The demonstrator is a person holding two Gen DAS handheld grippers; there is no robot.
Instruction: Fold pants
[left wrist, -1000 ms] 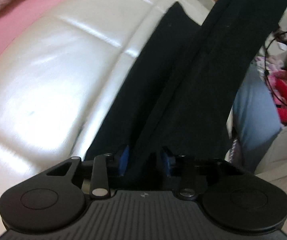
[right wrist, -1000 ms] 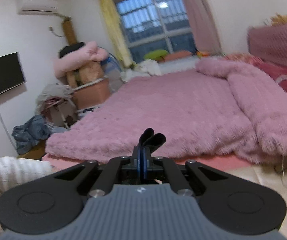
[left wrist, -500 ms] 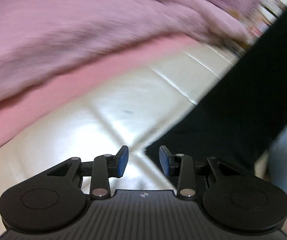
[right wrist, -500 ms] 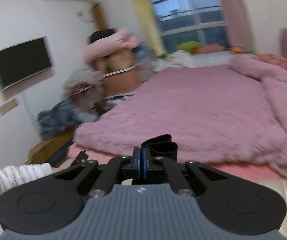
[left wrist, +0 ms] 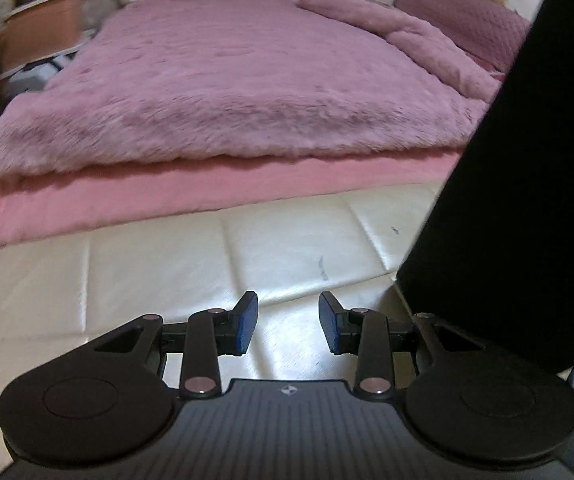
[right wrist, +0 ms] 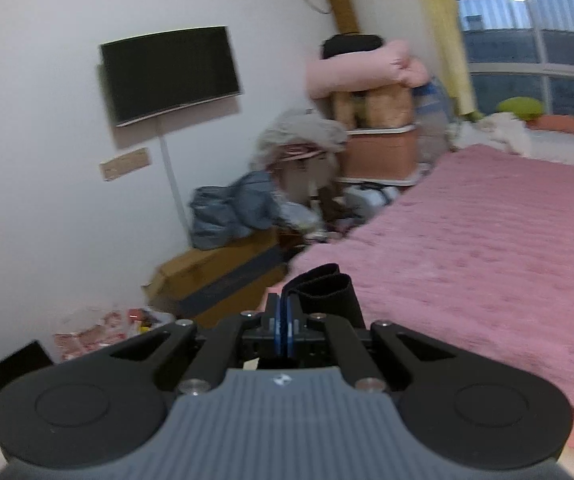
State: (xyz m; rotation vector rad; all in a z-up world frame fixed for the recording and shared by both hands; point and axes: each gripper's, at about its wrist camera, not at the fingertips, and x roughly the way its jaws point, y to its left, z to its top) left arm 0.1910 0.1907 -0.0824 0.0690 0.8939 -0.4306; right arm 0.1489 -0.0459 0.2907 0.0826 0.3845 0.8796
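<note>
From the left wrist view, the left gripper (left wrist: 287, 324) hangs over the padded bench (left wrist: 167, 264), its jaws apart with nothing between them. The pants (left wrist: 519, 200) hang down at the right, their lower edge just beside that gripper's right finger. Behind the bench lies the bed sheet edge (left wrist: 167, 196), and on top of it the furry blanket (left wrist: 227, 88) stretching back toward the headboard (left wrist: 467, 20) at the far right. From the right wrist view, the right gripper (right wrist: 286, 320) pinches a fold of the pants (right wrist: 327, 288). The bed (right wrist: 487, 248) lies to its right. On the wall to the left hangs a television (right wrist: 171, 72); below it sits a cardboard box (right wrist: 215, 276), with a pile of clothes (right wrist: 239, 212) on top and stacked boxes (right wrist: 379, 152) further back near the window (right wrist: 527, 40).
</note>
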